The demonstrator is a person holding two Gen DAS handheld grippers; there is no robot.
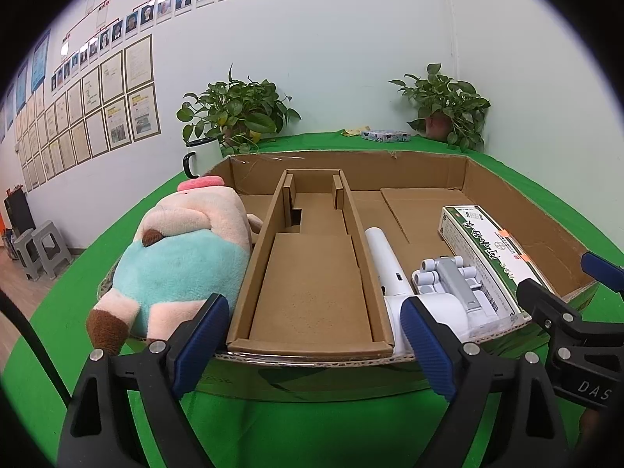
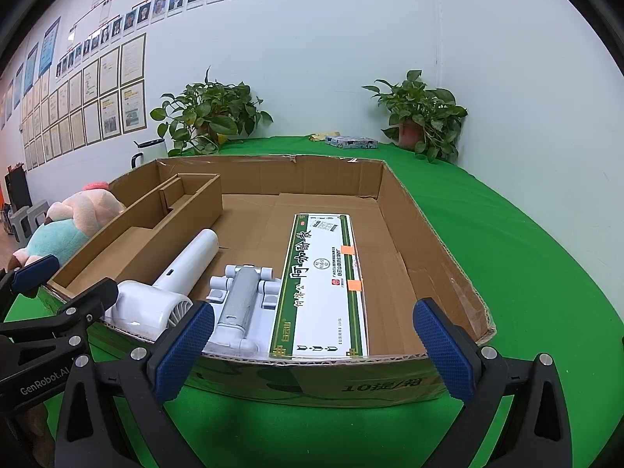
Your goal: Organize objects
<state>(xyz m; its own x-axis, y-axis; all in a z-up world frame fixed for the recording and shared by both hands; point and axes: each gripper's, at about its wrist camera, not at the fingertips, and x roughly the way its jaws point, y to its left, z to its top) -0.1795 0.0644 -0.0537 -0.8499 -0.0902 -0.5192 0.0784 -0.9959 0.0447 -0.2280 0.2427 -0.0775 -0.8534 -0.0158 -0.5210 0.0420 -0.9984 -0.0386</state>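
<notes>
Both tongs are hanging wide apart and empty before the cardboard tray (image 2: 440, 234), left tongs (image 1: 316, 345) facing its inner divider box (image 1: 308, 269), right tongs (image 2: 312, 347) facing the flat green-and-white box (image 2: 323, 284). Leftmost, a plush toy (image 1: 183, 265) is leaning against the divider, seemingly parked there. Rightward, a white handheld vacuum (image 2: 167, 284) and its grey nozzle (image 2: 240, 304) are lying side by side, packed lengthwise to fit on the green surface (image 2: 546, 273).

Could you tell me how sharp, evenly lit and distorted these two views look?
Left wrist view: sharp, soft even light, strong fisheye bending the cardboard box rim, black vignette corners. Right wrist view: equally crisp, printing on the flat green-and-white box readable, the green table edge curving, no glare.
</notes>
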